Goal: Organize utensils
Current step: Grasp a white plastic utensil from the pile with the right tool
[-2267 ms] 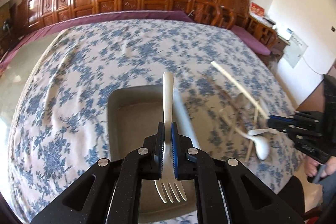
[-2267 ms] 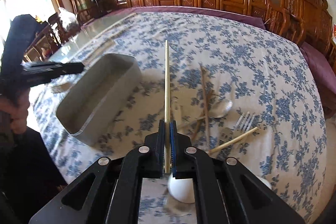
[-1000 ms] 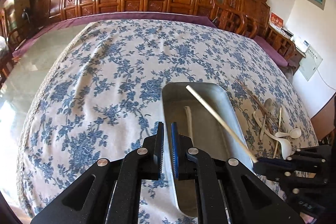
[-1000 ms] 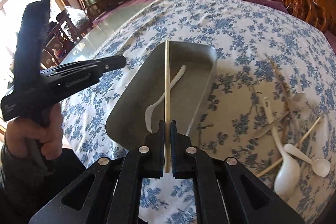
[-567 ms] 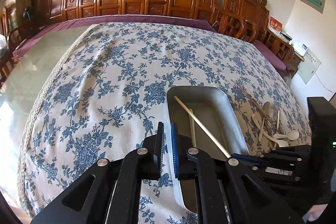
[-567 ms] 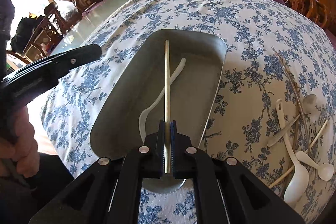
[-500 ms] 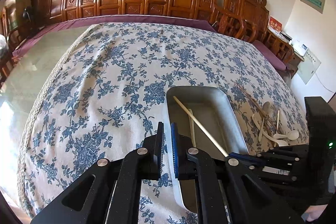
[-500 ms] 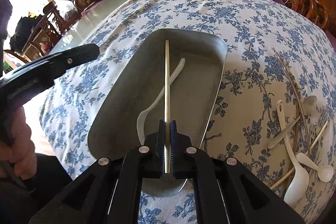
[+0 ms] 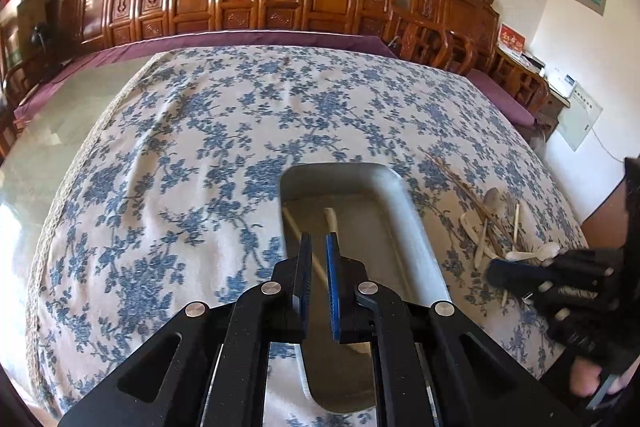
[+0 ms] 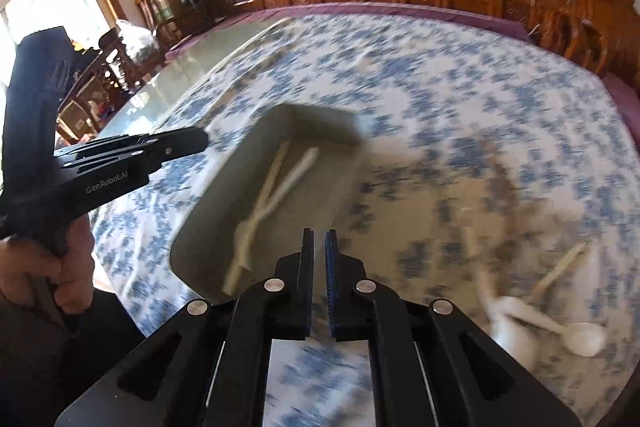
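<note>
Chopstick [image 10: 272,173] had left the right gripper [image 10: 319,247], lying beside a white fork [image 10: 294,173] in the grey tray [image 10: 208,223]. Both grippers' fingers narrow, empty. Left gripper [image 10: 202,140] read "GenRobot.AI"; floral-clothed surface [image 9: 180,155].

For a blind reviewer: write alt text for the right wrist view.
The right gripper, shut and empty, points down at a grey tray holding a chopstick and a white fork on a blue-floral tablecloth. The left gripper, held in a hand, sits left of the tray; blurred white spoons lie loose at lower right.
</note>
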